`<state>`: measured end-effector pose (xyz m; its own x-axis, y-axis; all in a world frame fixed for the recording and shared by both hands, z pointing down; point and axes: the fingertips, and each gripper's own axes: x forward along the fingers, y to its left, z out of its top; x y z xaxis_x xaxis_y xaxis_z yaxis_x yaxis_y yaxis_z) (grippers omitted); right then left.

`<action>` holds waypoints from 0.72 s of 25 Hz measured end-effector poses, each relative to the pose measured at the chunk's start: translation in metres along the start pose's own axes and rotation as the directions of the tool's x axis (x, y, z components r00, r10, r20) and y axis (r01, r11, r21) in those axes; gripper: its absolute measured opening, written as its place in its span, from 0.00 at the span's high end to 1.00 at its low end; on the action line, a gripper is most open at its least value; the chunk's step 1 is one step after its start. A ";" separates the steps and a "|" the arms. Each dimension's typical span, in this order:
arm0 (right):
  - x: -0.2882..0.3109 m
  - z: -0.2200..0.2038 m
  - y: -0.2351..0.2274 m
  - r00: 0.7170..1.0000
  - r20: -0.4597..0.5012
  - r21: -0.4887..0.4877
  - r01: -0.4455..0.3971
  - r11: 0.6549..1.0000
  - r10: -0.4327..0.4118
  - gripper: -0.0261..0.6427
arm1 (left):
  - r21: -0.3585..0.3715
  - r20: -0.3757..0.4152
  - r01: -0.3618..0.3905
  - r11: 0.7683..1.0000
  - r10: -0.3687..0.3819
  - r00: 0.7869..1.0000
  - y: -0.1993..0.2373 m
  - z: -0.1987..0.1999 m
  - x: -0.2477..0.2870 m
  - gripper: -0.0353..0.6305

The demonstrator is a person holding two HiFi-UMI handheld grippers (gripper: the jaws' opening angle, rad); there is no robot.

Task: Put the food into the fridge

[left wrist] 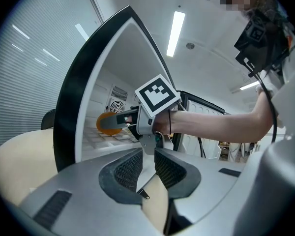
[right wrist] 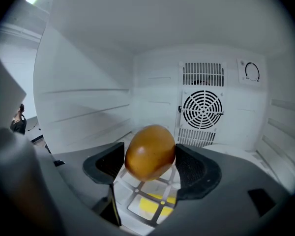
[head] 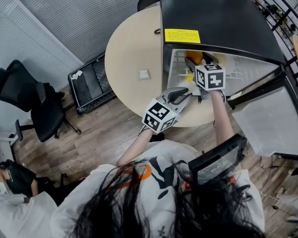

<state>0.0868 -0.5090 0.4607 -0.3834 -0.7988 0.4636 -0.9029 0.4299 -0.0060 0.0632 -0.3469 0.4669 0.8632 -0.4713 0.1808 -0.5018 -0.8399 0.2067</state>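
A black mini fridge (head: 213, 19) stands open on the round beige table (head: 129, 48). My right gripper (head: 194, 66) reaches inside it, shut on a rounded orange-brown piece of food (right wrist: 150, 151) that hangs just above the white wire shelf (right wrist: 155, 193). The left gripper view shows the same food (left wrist: 107, 123) at the fridge mouth. Something yellow (right wrist: 152, 204) lies under the shelf. My left gripper (head: 187, 97) stays outside, over the table's near edge, with its jaws shut to a thin slit and nothing between them (left wrist: 147, 163).
The fridge door (head: 268, 123) hangs open to the right. A fan vent (right wrist: 202, 109) is on the back wall, a white round dish (right wrist: 233, 154) on the shelf's right. A small white item (head: 144, 74) lies on the table. A black chair (head: 30, 103) and floor rack (head: 89, 83) stand left.
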 end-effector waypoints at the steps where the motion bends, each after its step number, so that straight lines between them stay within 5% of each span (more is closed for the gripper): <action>1: -0.001 0.001 -0.001 1.000 0.009 0.008 0.007 1.000 -0.007 0.49 | -0.001 -0.001 -0.001 1.000 0.001 1.000 0.000 0.000 -0.001 0.84; 5: -0.008 0.003 -0.012 0.997 0.044 0.043 0.059 0.997 -0.061 0.47 | -0.005 -0.002 -0.007 1.000 0.007 1.000 0.001 -0.001 -0.004 0.84; 18: -0.033 -0.003 -0.015 0.995 0.078 0.104 0.049 0.993 -0.057 0.47 | -0.026 -0.001 -0.040 0.999 0.040 0.999 0.005 -0.004 -0.009 0.84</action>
<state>0.1136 -0.4877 0.4485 -0.3451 -0.8524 0.3929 -0.9359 0.3441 -0.0754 0.0523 -0.3457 0.4706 0.8424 -0.5044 0.1896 -0.5373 -0.8131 0.2241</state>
